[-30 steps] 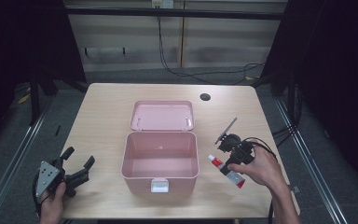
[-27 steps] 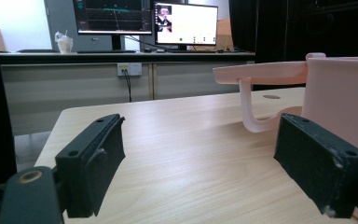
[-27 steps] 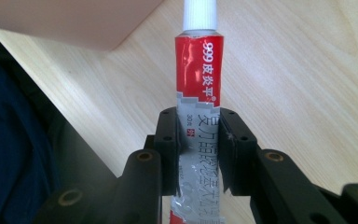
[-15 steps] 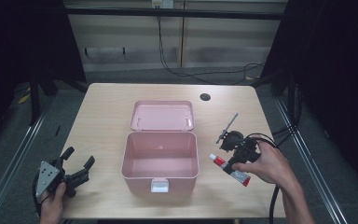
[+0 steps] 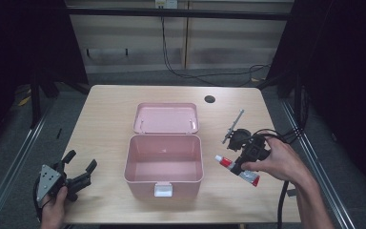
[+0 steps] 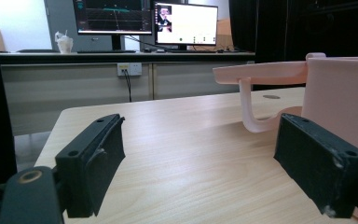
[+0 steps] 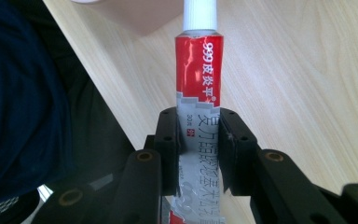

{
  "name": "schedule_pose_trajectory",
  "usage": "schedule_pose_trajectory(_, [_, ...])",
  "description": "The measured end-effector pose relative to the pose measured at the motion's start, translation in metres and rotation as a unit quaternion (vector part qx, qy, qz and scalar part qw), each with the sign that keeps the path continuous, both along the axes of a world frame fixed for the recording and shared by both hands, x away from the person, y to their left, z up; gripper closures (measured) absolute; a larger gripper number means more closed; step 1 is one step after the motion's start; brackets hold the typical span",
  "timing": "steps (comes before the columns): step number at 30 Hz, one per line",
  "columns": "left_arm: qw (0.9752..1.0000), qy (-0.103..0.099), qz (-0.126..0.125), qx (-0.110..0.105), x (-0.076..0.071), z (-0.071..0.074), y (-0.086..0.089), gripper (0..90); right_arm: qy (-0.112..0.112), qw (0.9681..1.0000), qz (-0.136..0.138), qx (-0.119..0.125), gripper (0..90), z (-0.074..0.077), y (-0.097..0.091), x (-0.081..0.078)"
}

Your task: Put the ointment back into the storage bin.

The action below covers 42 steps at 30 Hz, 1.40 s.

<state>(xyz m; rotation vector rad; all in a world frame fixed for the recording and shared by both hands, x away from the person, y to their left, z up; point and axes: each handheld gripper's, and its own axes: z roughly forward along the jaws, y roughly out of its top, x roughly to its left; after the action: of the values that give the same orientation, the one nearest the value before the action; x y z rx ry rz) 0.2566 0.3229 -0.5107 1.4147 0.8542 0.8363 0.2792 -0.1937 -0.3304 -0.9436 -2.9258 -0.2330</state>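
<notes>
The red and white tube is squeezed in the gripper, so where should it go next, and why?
Probably sideways, over the open pink box. The right gripper is shut on the tube, which sits beside the box, and the box's lid is tipped back, so the way in looks clear. The left gripper waits open on the box's other side.

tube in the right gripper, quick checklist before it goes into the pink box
1. Grip: right gripper is shut on the tube, both pads against its lower body: ok.
2. Cap: white cap on the tube's far end: ok.
3. Box open: lid folded back, inside looks bare: ok.
4. Path: bare table between tube and box rim in the high view: ok.
5. Left gripper: jaws open, holding nothing, left of the box and apart from it: ok.
6. Tube off the table: cannot tell.
</notes>
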Motion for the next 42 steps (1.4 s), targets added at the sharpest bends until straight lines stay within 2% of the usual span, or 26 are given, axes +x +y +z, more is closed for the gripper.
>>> schedule_pose_trajectory(5, [1.0000, 0.000, 0.000, 0.000, 0.000, 0.000, 0.000, 15.5, 0.004, 0.9995, 0.027, -0.017, 71.4, 0.007, 0.005, 0.003])
schedule_pose_trajectory(8, [1.0000, 0.000, 0.000, 0.000, 0.000, 0.000, 0.000, 15.5, 0.006, 0.9993, 0.033, -0.016, 71.4, 0.011, 0.007, 0.004])
schedule_pose_trajectory(9, [1.0000, 0.000, 0.000, 0.000, 0.000, 0.000, 0.000, 15.5, 0.004, 0.9989, 0.043, -0.016, 71.4, 0.013, 0.008, 0.004])
schedule_pose_trajectory(16, [1.0000, 0.000, 0.000, 0.000, 0.000, 0.000, 0.000, 15.5, 0.008, 0.9979, 0.059, -0.026, 71.4, 0.021, 0.015, 0.008])
schedule_pose_trajectory(21, [1.0000, 0.000, 0.000, 0.000, 0.000, 0.000, 0.000, 15.5, 0.000, 0.9972, 0.070, -0.024, 71.4, 0.031, 0.020, 0.012])
schedule_pose_trajectory(34, [1.0000, 0.000, 0.000, 0.000, 0.000, 0.000, 0.000, 15.5, -0.012, 0.9952, 0.093, -0.025, 71.4, 0.043, 0.041, 0.021])
schedule_pose_trajectory(42, [1.0000, 0.000, -0.001, 0.000, 0.000, 0.000, 0.000, 15.5, -0.023, 0.9932, 0.113, -0.016, 71.4, 0.051, 0.059, 0.026])
